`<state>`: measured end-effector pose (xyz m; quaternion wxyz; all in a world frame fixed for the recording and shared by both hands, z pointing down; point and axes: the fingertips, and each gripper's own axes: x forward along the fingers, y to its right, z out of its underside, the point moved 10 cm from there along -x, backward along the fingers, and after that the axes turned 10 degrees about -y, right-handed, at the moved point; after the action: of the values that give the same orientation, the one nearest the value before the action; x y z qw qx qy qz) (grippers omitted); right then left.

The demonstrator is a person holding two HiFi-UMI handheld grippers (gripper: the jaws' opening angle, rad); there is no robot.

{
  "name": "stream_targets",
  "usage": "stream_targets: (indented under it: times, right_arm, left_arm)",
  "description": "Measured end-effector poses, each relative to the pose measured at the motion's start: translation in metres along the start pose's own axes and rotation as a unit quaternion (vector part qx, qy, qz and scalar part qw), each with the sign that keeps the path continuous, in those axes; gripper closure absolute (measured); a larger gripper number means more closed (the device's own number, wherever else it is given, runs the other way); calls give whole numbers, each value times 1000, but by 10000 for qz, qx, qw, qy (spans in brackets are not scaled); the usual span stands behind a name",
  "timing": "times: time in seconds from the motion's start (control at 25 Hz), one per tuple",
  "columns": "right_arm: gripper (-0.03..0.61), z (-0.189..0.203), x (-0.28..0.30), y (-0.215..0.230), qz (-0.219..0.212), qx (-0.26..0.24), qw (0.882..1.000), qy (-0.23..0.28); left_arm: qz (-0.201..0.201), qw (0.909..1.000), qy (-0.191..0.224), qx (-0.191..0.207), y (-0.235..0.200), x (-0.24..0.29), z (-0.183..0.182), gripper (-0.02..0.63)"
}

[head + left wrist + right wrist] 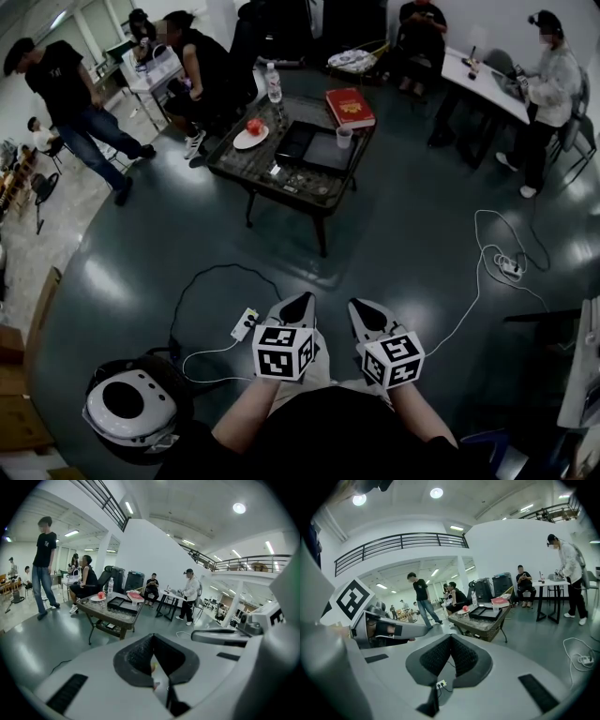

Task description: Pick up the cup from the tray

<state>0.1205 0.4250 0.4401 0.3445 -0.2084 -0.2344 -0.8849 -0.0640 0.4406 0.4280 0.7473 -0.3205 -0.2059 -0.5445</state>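
Head view shows one cup [344, 137], one red book [350, 107] and one bottle [274, 84] on one table [246, 161]. Left gripper [300, 302] and right gripper [362, 307] are both squeezed closed, empty.

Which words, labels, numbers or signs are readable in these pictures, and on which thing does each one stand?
No text can be read anywhere.
The red book: gold cover print, too small.
The water bottle: label too blurred.
The marker cubes: black square patterns only, no letters.
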Motion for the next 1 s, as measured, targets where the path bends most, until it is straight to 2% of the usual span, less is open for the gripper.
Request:
stream_targets:
  times: [1.0]
  right_arm:
    - [569, -118, 122, 69, 174, 83, 9998, -101]
  left_arm:
    - [90, 9997, -191, 142, -83, 98, -129, 604]
